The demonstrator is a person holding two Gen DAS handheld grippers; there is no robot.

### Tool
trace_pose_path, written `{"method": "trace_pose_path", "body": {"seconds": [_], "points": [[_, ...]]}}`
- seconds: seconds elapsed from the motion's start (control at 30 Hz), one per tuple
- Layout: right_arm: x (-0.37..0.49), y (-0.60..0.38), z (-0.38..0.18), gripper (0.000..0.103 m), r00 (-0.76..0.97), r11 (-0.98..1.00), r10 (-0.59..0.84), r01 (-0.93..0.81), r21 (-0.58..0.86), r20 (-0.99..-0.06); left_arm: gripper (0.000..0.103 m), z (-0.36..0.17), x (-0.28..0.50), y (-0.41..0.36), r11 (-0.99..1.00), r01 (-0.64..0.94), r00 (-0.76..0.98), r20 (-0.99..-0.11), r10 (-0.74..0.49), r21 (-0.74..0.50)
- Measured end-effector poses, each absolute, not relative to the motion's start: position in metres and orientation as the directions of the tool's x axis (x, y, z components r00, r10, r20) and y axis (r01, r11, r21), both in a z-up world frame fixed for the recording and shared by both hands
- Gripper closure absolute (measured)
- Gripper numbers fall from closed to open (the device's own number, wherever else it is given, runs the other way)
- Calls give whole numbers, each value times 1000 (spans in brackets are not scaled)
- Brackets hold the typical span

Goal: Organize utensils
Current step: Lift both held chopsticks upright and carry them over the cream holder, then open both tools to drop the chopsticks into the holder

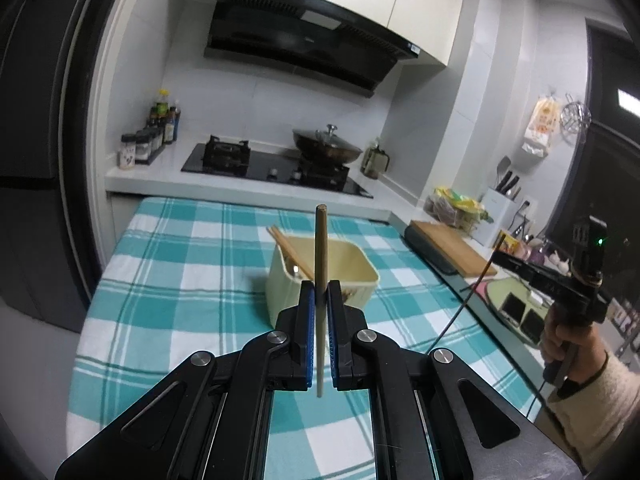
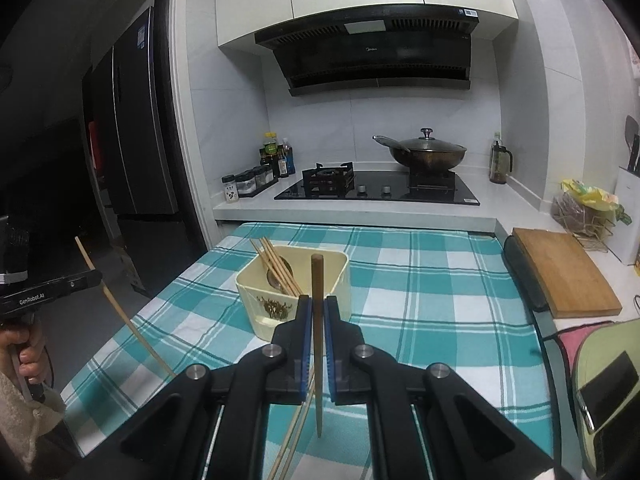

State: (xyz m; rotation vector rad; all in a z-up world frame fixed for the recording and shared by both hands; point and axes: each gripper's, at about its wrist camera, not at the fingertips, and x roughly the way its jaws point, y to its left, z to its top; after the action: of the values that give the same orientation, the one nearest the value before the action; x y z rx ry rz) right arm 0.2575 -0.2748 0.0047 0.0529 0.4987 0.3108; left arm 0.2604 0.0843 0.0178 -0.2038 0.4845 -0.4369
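Note:
In the left wrist view my left gripper (image 1: 321, 288) is shut on a pale wooden chopstick (image 1: 321, 240) that stands upright between the blue pads. Behind it a cream container (image 1: 360, 276) sits on the checked cloth with several chopsticks (image 1: 288, 250) leaning in it. In the right wrist view my right gripper (image 2: 317, 304) is shut on a darker brown chopstick (image 2: 317, 280), also upright, just in front of the container (image 2: 340, 276). Chopsticks (image 2: 276, 266) lean against its left wall. Two loose chopsticks (image 2: 294, 440) lie on the cloth under the right gripper. The left gripper (image 2: 96, 278) shows at the left.
A teal checked cloth (image 2: 420, 280) covers the counter. Behind it are a black hob (image 2: 376, 190), a lidded wok (image 2: 428, 154) and spice jars (image 2: 248, 184). A wooden cutting board (image 2: 564, 276) and a phone (image 2: 608, 384) lie to the right. A dark fridge (image 2: 132, 140) stands on the left.

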Motion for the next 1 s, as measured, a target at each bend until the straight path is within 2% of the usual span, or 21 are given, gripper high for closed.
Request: {"method": "trace_pose_path", "body": {"seconds": [0.23,0.33,0.43,0.53,0.67,0.8,0.83,0.87,0.9,0.93,0.97,1.0], "points": [[312,-255,72,97,886,948,316,-311,70,-338,99,87,314,79,903,323,883,-254,-395,-282],[337,-241,87,97,905,947,320,-316,59,-282,99,90,349,61,920,296,902,-243,-358,-258],[360,-222,81,97,911,944,322,-330,15,-257,99,72,386,37,928,285,886,-305,-350,-239],[386,-204,55,97,892,938,321,-347,-25,-317,99,36,420,15,939,268,843,-419,-336,-214],[423,-189,11,97,816,934,304,-356,-14,-491,99,-15,455,1,939,254,753,-563,-342,-231],[456,-186,-27,95,721,933,310,-355,55,-620,98,-48,478,-10,932,254,674,-644,-362,-258],[463,-186,-34,95,700,933,320,-351,83,-638,92,-50,478,-14,933,252,668,-651,-360,-258],[467,-188,-39,94,687,931,337,-346,119,-643,78,-53,478,-14,932,251,662,-655,-363,-263],[468,-192,-42,84,684,930,349,-338,146,-640,68,-52,476,-14,929,251,658,-656,-370,-272],[466,-197,-41,79,688,928,365,-327,181,-628,50,-51,471,-11,928,250,661,-651,-373,-277],[461,-203,-39,74,698,925,377,-319,207,-609,40,-49,463,-7,928,250,671,-642,-371,-275],[452,-208,-39,74,707,924,382,-316,217,-595,38,-48,453,-1,930,252,679,-637,-366,-266]]}}
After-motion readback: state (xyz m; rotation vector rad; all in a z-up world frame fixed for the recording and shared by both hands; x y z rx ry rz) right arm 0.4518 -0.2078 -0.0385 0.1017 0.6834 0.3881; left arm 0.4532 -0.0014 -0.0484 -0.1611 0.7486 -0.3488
